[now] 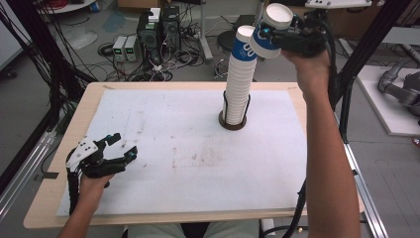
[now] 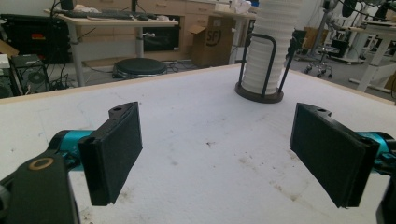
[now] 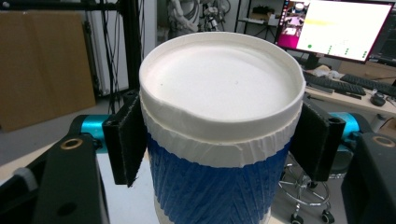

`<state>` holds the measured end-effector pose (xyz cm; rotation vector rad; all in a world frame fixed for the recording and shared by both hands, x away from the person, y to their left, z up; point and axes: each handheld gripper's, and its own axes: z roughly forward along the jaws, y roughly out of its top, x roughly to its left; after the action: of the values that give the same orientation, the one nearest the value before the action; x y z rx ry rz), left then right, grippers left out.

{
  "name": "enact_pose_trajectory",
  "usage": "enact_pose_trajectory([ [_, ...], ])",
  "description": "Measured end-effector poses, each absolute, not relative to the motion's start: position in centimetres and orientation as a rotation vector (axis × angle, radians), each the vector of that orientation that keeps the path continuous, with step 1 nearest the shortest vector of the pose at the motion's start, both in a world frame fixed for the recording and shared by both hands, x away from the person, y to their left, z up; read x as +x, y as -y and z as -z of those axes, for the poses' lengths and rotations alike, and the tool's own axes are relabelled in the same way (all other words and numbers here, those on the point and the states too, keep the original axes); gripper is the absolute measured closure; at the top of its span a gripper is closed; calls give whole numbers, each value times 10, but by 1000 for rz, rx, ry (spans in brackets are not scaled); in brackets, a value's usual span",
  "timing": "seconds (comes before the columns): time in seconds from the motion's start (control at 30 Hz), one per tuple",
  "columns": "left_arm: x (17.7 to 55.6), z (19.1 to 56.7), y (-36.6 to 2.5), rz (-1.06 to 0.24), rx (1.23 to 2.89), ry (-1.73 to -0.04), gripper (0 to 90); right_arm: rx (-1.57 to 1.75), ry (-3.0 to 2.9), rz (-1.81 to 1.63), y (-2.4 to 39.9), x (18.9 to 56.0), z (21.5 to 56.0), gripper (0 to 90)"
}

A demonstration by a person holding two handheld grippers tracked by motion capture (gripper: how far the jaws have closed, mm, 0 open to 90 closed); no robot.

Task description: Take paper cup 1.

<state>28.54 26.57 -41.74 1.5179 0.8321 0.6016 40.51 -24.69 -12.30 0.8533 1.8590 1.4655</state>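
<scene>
A blue-and-white paper cup is clamped bottom-up in the right gripper, raised beside the cup stack. The left gripper is held apart, empty, over the table. Squeeze should probably be kept light so the cup is not crushed.

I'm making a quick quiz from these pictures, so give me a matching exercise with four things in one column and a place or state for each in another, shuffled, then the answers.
Things:
1. left gripper
2. right gripper
3. stack of cups
4. blue and white cup

States:
A. stands in a dark wire holder on the table
B. open, low over the white mat
C. held upside down in the air
D. shut, raised beside the top of the stack

Pairs: 1-B, 2-D, 3-A, 4-C
</scene>
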Motion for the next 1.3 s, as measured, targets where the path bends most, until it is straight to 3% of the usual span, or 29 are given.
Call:
enact_pose_trajectory([
  [0.3, 286, 418, -260, -586, 1539, -814, 167, 824, -1922, -1455, 261, 375, 143, 293],
  [0.53, 286, 418, -256, -568, 1553, -795, 167, 824, -1988, -1466, 264, 360, 178, 293],
  [1.07, 283, 418, -251, -526, 1577, -740, 160, 810, -2105, -1489, 249, 333, 295, 292],
  [1.3, 281, 418, -250, -517, 1565, -733, 162, 815, -2139, -1512, 242, 325, 323, 293],
])
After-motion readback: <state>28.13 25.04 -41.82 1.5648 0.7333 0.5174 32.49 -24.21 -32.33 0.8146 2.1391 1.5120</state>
